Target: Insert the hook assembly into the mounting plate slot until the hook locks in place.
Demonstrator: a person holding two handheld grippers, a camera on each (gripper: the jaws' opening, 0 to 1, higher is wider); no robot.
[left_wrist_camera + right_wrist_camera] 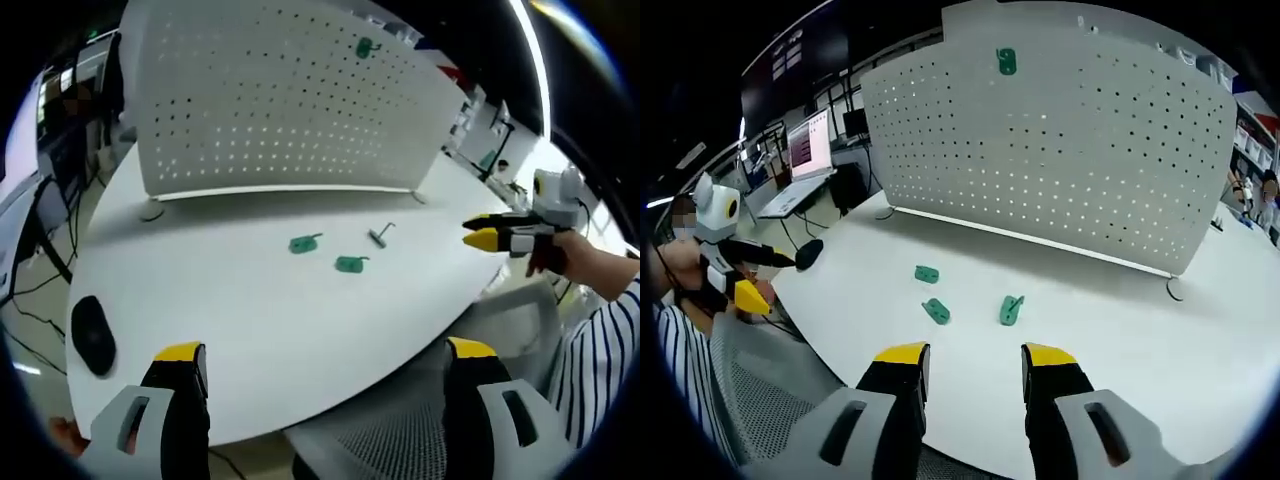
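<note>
We hold the left gripper (325, 365) low over the near edge of the white table (250, 320), its jaws wide apart and empty. The right gripper (975, 360) also hovers at the table edge, jaws apart more narrowly, holding nothing. Three green hook pieces (928, 274) (936, 311) (1011, 309) lie on the table before it; one looks grey in the left gripper view, perhaps metal. One green hook (1006, 61) sits high on the upright pegboard (1090, 140).
</note>
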